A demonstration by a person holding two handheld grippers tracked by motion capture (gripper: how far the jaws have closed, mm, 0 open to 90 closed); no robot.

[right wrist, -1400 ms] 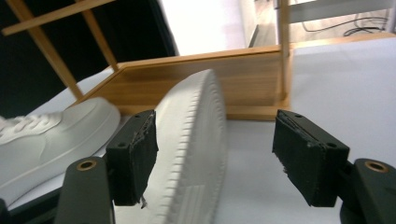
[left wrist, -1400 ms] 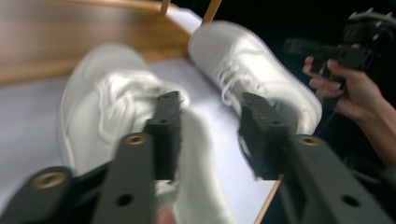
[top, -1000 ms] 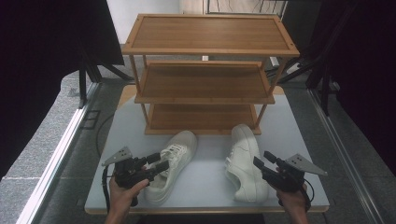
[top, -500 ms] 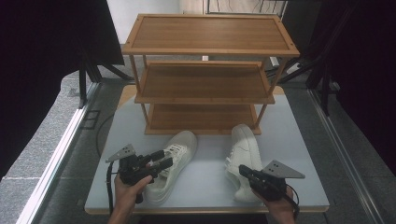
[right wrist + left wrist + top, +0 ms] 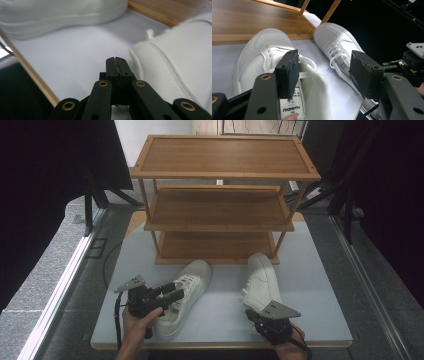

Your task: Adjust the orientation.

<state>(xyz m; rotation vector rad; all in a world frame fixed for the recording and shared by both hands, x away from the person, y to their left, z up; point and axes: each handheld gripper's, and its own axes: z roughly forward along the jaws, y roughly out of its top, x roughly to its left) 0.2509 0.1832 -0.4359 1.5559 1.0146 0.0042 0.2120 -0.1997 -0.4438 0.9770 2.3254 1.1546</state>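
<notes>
A: Where do the two white shoes lie?

B: Both rest on the grey desk [image 5: 310,295] in front of the wooden shoe rack [image 5: 220,200]. The left shoe [image 5: 182,295] lies at an angle, toe toward the rack's bottom shelf; the right shoe [image 5: 262,282] lies well apart from it, toe just beside the rack's right leg.

A: And the left hand-held gripper [image 5: 167,295]?

B: It hangs over the left shoe's collar with its jaws spread wide. In the left gripper view one pad [image 5: 288,73] sits just above the tongue [image 5: 292,102] and its printed label; whether it touches cannot be told.

A: The right hand-held gripper [image 5: 116,65]?

B: Its jaws have just been closing and now meet pad to pad, with nothing between them. It is low over the desk, just beside the right shoe's heel [image 5: 160,70].
</notes>
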